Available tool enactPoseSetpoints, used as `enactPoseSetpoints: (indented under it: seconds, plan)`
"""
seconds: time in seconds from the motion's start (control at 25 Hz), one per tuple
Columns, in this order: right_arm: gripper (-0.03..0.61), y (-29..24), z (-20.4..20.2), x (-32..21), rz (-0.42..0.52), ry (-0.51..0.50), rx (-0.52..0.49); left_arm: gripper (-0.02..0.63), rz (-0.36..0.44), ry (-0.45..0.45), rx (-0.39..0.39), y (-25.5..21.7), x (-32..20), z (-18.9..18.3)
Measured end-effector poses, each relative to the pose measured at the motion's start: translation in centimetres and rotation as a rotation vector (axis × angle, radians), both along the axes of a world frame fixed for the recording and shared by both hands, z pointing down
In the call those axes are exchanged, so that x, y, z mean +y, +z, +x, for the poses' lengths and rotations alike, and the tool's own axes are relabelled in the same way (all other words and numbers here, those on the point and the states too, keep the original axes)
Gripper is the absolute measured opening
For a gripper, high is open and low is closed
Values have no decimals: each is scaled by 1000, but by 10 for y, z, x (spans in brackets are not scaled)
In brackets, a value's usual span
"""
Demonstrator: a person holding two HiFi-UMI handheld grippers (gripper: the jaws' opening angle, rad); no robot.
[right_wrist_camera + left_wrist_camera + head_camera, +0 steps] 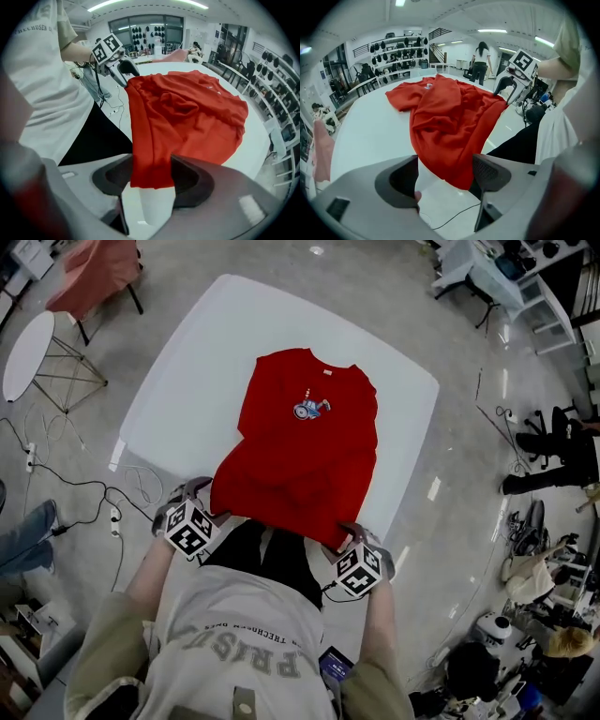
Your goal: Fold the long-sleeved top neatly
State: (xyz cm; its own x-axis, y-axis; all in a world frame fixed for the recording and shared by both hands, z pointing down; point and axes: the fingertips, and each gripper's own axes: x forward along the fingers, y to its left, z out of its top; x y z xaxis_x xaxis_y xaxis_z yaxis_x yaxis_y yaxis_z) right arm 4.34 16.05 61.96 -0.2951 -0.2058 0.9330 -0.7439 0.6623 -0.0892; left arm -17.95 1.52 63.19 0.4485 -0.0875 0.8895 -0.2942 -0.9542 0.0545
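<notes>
Head view: red top (300, 451) lies spread at centre frame on the white table (178, 371), hem overhanging the table's lower edge. Left gripper (445, 171): jaws wide apart, hem corner between them, pads not pressing. Right gripper (152, 171): jaws half-closed, clamped on the other hem corner.

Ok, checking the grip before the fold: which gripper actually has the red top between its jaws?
The right gripper: the red top fills its jaws. The left gripper stands open, gripping nothing.
</notes>
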Motion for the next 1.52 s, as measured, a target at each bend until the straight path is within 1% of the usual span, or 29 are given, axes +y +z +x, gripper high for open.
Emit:
enactPoseSetpoints:
  seconds: [0.12,0.2,0.32,0.4,0.48,0.6,0.68,0.76,0.8,0.84,0.88,0.92,0.96,1.0,1.12,1.24,1.32,1.4,1.52]
  plan:
    - [241,2,3,12,3,-6,34,345,27,-9,-9,-3,6,-2]
    - [241,2,6,19,6,-4,38,351,29,-26,-16,-4,14,-7]
    - [241,6,7,24,13,-17,38,354,34,-30,-47,5,28,-10]
    - [241,10,6,25,21,-40,48,354,70,-40,-71,14,29,-8]
    - [241,15,7,25,33,-55,66,354,115,-70,-92,20,26,-5]
    - [238,19,12,27,56,-78,101,342,158,-148,-85,23,24,-3]
    - [227,20,15,27,66,-91,114,253,194,-186,-78,21,19,-4]
    - [207,19,20,28,76,-101,124,211,216,-195,-76,18,17,-5]
    - [186,17,23,27,84,-103,127,186,223,-194,-73,15,17,-6]
    - [137,14,26,27,92,-102,127,152,228,-190,-70,11,18,-5]
    - [110,11,29,27,96,-100,120,128,232,-183,-67,7,20,-5]
    - [96,7,31,28,94,-99,109,105,234,-174,-62,1,24,-4]
    - [92,3,33,30,89,-101,96,82,237,-164,-58,-4,27,-2]
    - [90,-2,35,32,85,-105,84,72,240,-154,-52,-11,32,-1]
    - [84,-19,39,41,71,-114,38,66,237,-141,-27,-35,46,-2]
    - [84,-39,42,49,43,-105,-34,66,211,-140,11,-60,57,-1]
    - [84,-51,44,50,36,-103,-73,66,199,-124,23,-73,62,-2]
    - [84,-63,48,42,36,-103,-101,66,204,-102,26,-85,58,-1]
    - [84,-80,56,18,48,-93,-127,66,222,-85,34,-98,39,4]
